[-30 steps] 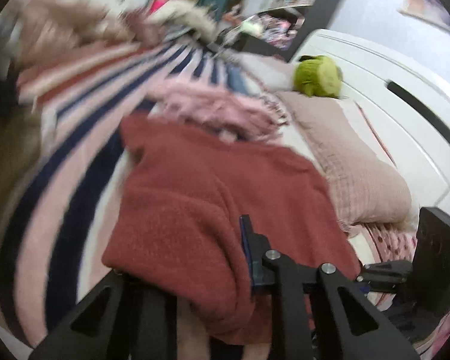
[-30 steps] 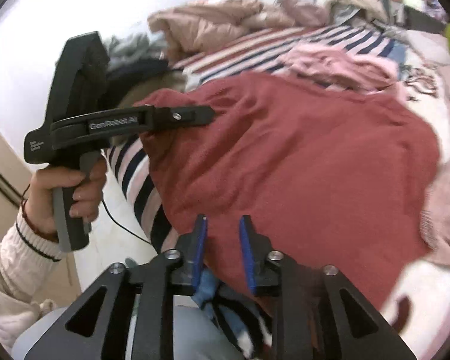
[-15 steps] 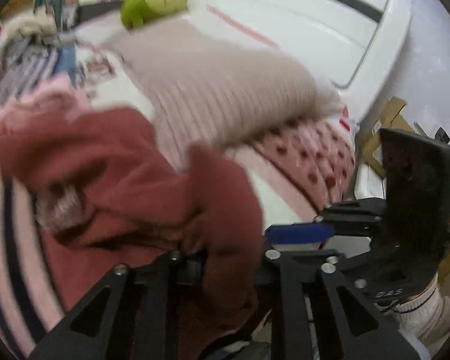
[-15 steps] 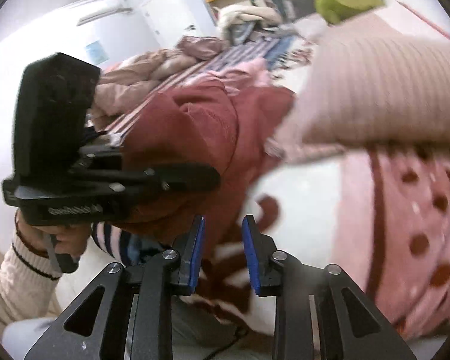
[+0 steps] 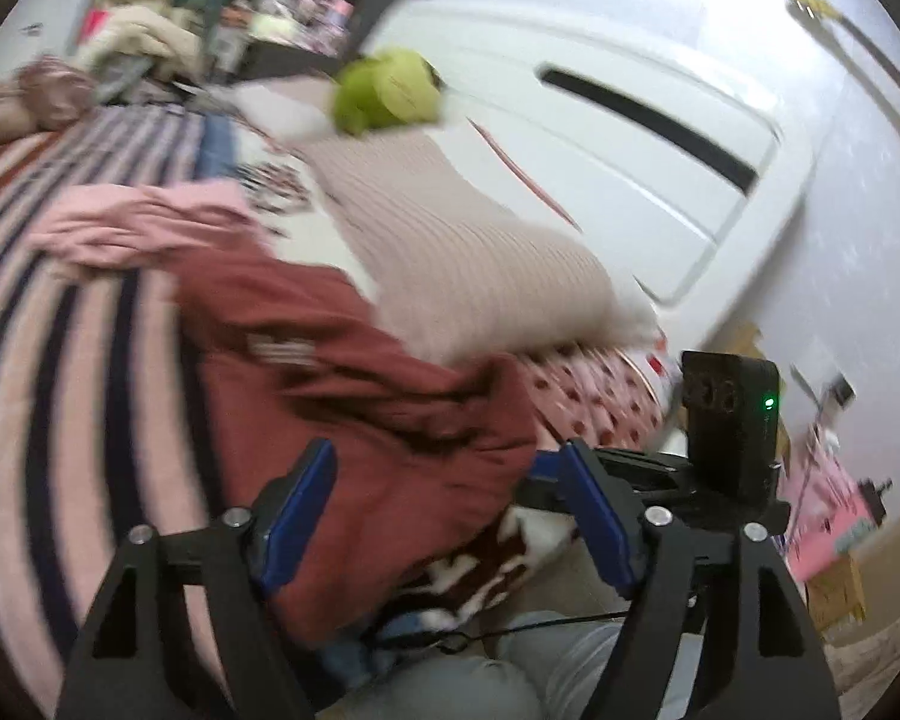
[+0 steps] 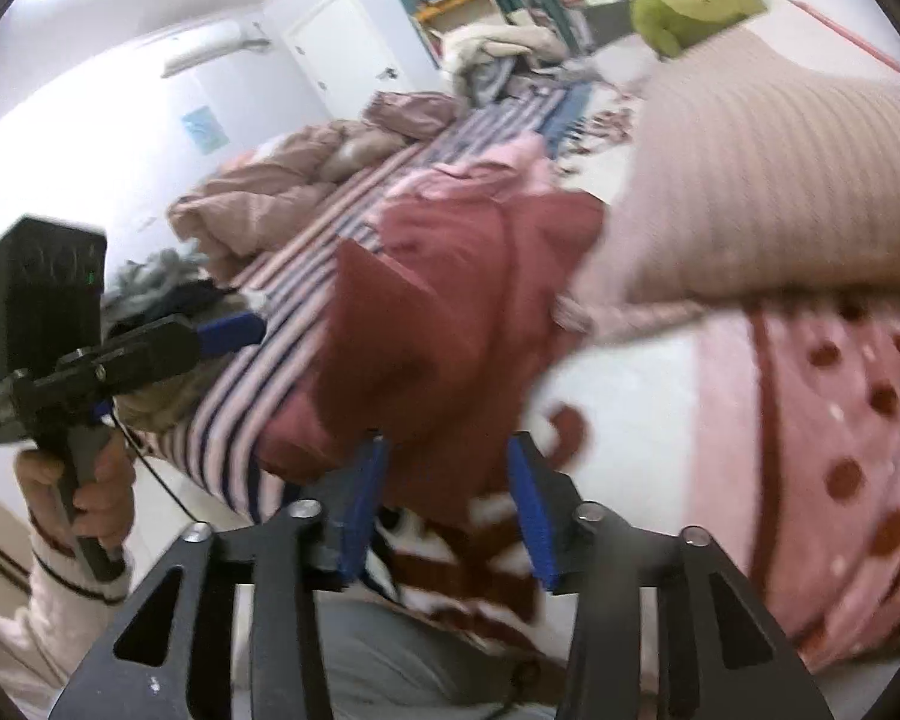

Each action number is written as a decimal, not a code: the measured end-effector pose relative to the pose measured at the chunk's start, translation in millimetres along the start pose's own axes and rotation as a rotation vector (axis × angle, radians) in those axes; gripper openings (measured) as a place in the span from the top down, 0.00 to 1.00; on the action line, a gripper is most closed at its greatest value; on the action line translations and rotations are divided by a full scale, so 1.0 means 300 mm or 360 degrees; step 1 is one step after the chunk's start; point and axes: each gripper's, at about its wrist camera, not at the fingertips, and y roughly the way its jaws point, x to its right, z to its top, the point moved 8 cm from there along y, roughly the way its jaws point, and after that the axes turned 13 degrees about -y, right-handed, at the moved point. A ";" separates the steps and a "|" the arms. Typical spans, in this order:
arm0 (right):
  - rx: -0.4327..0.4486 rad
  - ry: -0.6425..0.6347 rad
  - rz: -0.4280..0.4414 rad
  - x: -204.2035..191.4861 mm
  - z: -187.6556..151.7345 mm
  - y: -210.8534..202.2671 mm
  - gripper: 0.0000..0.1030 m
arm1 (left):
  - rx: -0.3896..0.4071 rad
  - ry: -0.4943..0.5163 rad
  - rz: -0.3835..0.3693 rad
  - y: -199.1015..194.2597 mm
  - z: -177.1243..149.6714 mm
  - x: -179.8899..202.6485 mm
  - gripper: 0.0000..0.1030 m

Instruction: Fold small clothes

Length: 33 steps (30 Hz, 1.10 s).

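Two grippers are in play above the near edge of a bed. The left gripper (image 5: 444, 516) has its blue-padded jaws spread wide and opening further; the near hem of a dark red garment (image 5: 354, 420) lies in the gap between them, but neither pad presses on it. The right gripper (image 6: 444, 504) is also opening, its jaws apart, and the lower edge of the same red garment (image 6: 450, 300) sits between its pads without being pinched.

From the right wrist view, the left gripper (image 6: 228, 327) shows at the left side, carried by the person's hand (image 6: 84, 486) in a cream knitted sleeve (image 6: 42, 612); its blue tip sits beside the garment's left edge and apart from it.

The red garment is bunched and loosely doubled over on a pink, white and navy striped blanket (image 5: 60, 360), close to the bed's near edge. A lighter pink garment (image 5: 144, 228) lies crumpled just behind it. To the right of the red garment is a ribbed beige pillow (image 5: 462, 246), and nearer the camera a pink cover with dark red dots (image 6: 834, 450). A green plush toy (image 5: 390, 93) sits beyond the pillow, against the white headboard (image 5: 660, 138). Much of both views is blurred.
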 end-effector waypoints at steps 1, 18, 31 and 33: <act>0.0012 -0.0020 0.0016 -0.017 0.024 0.008 0.46 | 0.0034 -0.0018 0.0030 -0.023 0.002 -0.025 0.25; -0.0355 -0.0124 -0.0525 0.045 0.046 0.142 0.43 | 0.0020 -0.0213 0.0136 -0.013 -0.048 -0.383 0.23; -0.0632 -0.0583 -0.0276 -0.001 0.309 0.476 0.36 | -0.0002 -0.0157 0.0121 0.058 0.005 -0.376 0.23; -0.0617 -0.0556 -0.0342 0.054 0.332 0.497 0.54 | -0.0017 -0.0157 0.0122 0.070 0.004 -0.380 0.22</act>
